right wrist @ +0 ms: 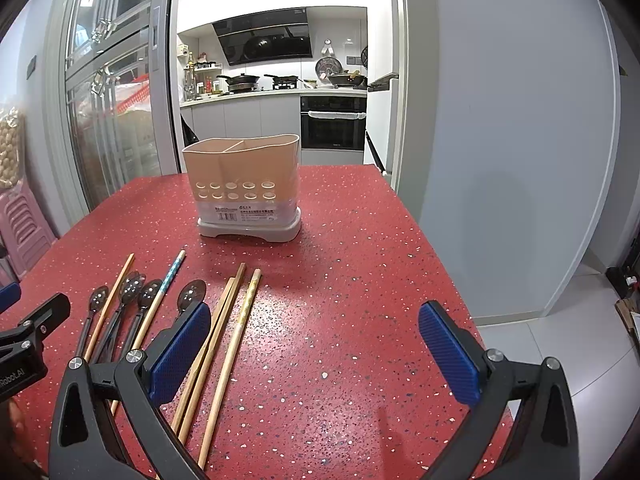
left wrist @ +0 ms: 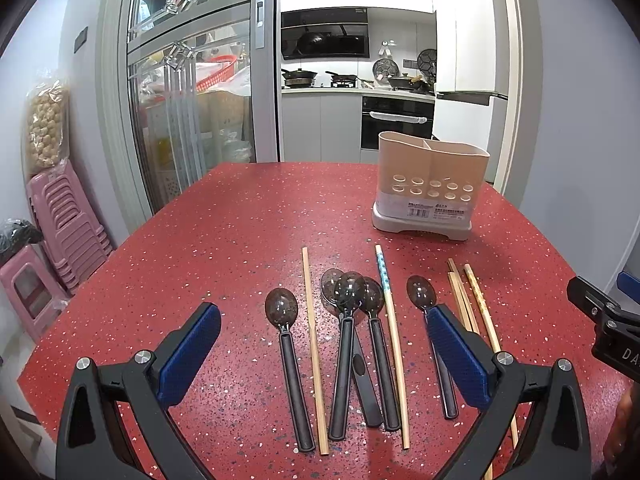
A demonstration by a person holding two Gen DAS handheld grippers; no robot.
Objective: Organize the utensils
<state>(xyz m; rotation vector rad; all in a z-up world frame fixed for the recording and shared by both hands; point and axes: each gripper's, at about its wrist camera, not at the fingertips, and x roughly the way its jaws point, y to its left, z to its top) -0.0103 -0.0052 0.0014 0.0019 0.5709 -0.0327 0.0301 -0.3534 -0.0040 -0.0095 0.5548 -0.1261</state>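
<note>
A: What's the surface?

B: A red speckled table (left wrist: 224,216), with a kitchen behind it.

A: Nearest the cameras?

B: The left gripper (left wrist: 324,352), fingers spread wide and holding nothing, hangs over the black-handled spoons (left wrist: 348,320) and a plain chopstick (left wrist: 314,344). The right gripper (right wrist: 314,354), equally wide and empty, hovers over bare tabletop, with three wooden chopsticks (right wrist: 228,332) lying by its left finger.

A: Further back?

B: A beige two-compartment holder (right wrist: 244,176) stands upright, well apart from the utensils.
</note>
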